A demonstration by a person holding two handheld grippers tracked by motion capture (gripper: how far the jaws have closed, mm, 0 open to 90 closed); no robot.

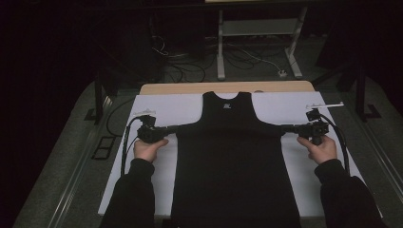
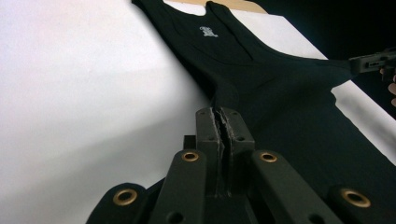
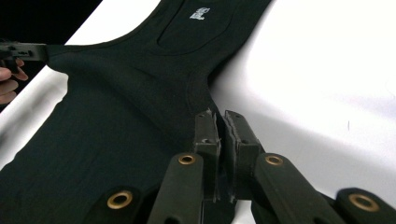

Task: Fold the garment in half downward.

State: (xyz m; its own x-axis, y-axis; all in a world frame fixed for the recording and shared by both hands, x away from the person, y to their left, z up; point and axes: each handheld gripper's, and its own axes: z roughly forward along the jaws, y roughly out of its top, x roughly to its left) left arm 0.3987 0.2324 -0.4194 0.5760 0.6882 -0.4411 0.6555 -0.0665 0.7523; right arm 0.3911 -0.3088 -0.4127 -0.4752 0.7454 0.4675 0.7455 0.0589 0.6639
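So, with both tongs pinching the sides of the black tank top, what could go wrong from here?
1. The left tongs and the right tongs each hold only a thin edge of the black tank top below the armholes; a stronger pull could probably slip the fabric out.
2. The fabric is drawn into points at both grips, so the top may lose shape or lie uneven.
3. The hem reaches the near edge of the white sheet; it might slide off.
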